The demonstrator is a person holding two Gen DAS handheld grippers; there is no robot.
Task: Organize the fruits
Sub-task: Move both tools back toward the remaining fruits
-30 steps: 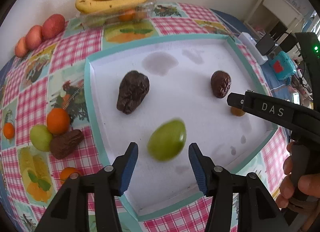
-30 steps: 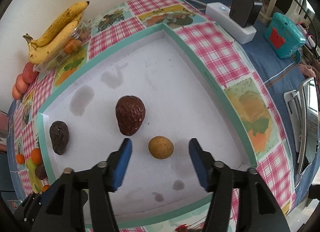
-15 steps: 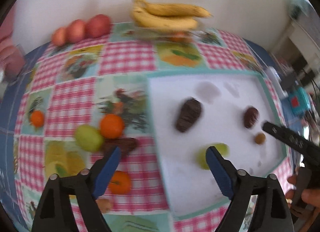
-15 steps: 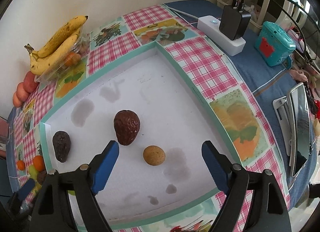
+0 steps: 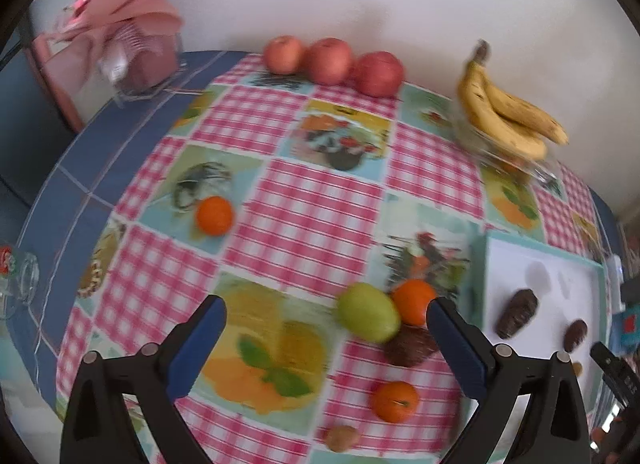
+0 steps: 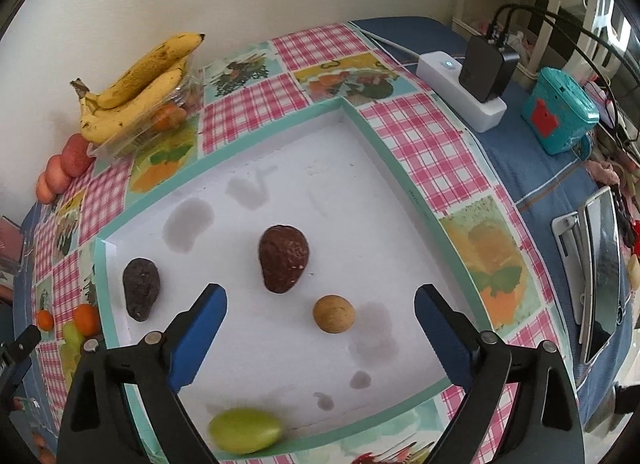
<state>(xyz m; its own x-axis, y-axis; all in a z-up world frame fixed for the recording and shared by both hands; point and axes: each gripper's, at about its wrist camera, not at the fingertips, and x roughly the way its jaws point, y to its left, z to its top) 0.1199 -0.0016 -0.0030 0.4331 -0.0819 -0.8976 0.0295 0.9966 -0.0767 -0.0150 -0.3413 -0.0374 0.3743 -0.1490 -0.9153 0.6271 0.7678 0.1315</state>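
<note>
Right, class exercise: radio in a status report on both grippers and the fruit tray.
Left gripper and right gripper opening, nothing held. Tray holds two dark avocados, small brown fruit, green fruit. More fruit loose on cloth. No obstruction.

White tray (image 6: pixel 360 183) back half bare, room to pass. Dark avocado (image 6: pixel 283 258), small brown ball (image 6: pixel 333 313), second avocado (image 6: pixel 141 288) sit mid tray, apart. Green fruit (image 6: pixel 245 430) by near rim. Left cloth (image 5: pixel 304 199) mostly bare; fruit clump (image 5: pixel 384 318) blocks way near tray edge.
</note>
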